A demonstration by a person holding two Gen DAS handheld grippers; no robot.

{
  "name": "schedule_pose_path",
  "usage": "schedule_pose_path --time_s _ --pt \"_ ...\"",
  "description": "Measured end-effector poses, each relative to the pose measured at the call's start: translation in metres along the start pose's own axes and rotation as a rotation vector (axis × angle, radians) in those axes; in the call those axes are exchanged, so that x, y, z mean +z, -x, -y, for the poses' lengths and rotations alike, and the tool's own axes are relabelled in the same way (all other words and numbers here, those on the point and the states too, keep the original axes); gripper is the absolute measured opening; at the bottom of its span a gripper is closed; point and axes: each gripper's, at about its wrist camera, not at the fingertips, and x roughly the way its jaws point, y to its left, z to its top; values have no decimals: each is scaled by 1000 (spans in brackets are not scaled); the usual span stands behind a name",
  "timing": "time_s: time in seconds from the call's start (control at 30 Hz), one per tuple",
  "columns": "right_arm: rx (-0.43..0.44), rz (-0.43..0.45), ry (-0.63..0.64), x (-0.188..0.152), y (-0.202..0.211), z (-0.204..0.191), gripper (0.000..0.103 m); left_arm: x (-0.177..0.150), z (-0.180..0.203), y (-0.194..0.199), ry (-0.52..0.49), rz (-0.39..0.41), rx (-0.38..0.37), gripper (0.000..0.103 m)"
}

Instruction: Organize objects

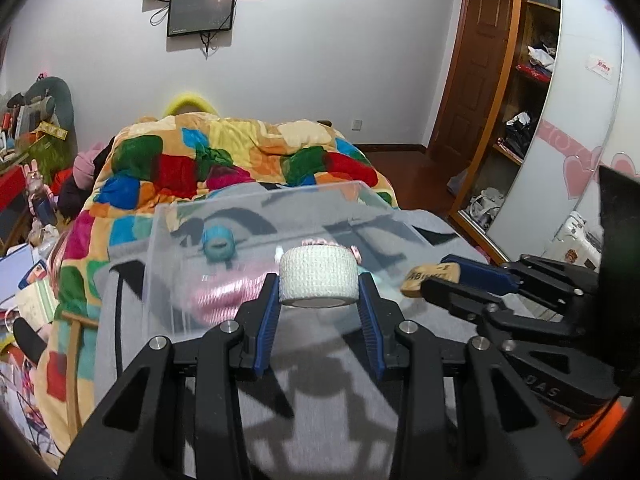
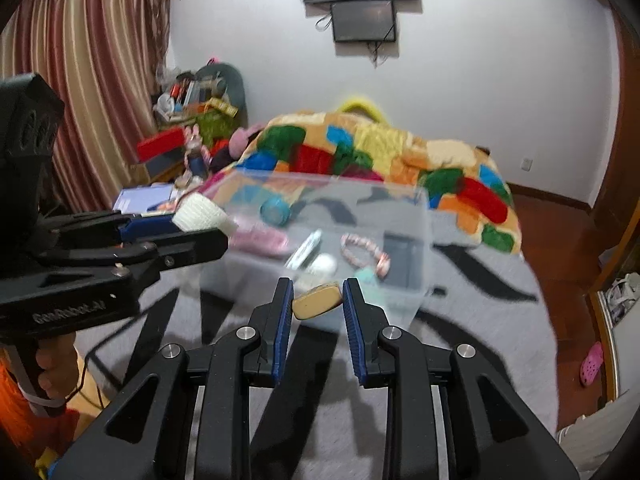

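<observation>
Two things are in my grip, and both are close to the clear plastic bin (image 2: 404, 216), my landmark on the grey bedspread (image 2: 480, 320). My left gripper (image 1: 319, 286) is clamped on a white bandage roll (image 1: 318, 280), held at the bin's near wall, apparently above the rim. My right gripper (image 2: 316, 300) pinches a small wooden block (image 2: 318, 300) just short of the bin's near side. Inside the bin already lie a teal roll (image 2: 275, 210), a pink roll (image 2: 260, 240), a braided pink ring (image 2: 362, 252), a white ball (image 2: 322, 266) and a few other small items. I judge the sorting mostly done; these two pieces have yet to be dropped in.
</observation>
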Motion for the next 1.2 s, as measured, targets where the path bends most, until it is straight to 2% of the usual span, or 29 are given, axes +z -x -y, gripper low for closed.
schedule_pose_path --time_s 0.1,0.27,0.3,0.37,0.47,0.6,0.83,0.9,0.97,1.07,1.2 --pt "-12 14 -8 11 -4 6 23 8 2 -18 -10 -26 23 38" --pt "-9 -14 -51 24 -30 21 23 12 2 -38 -14 -58 41 38" --pt "-5 -19 -63 25 -34 24 23 12 1 -39 -10 -64 39 40" --pt "10 -50 -80 27 -46 30 24 12 -1 -39 2 -67 33 48" --pt "31 -93 -96 23 -54 34 24 10 -3 -33 11 -56 28 51" --pt "28 -89 -67 18 -49 30 24 7 -2 -21 6 -34 28 51" --pt "35 -30 -19 16 -18 16 24 -8 -1 5 1 17 40 51" --pt "42 -16 -14 14 -11 12 30 -13 -3 10 6 24 39 53" --pt "37 6 -8 10 -2 7 45 -18 -5 14 12 35 44 62" --pt "5 35 19 3 7 -1 60 -26 -10 15 25 41 51 67" --pt "3 47 18 -7 13 -6 68 -38 -17 13 52 32 55 69"
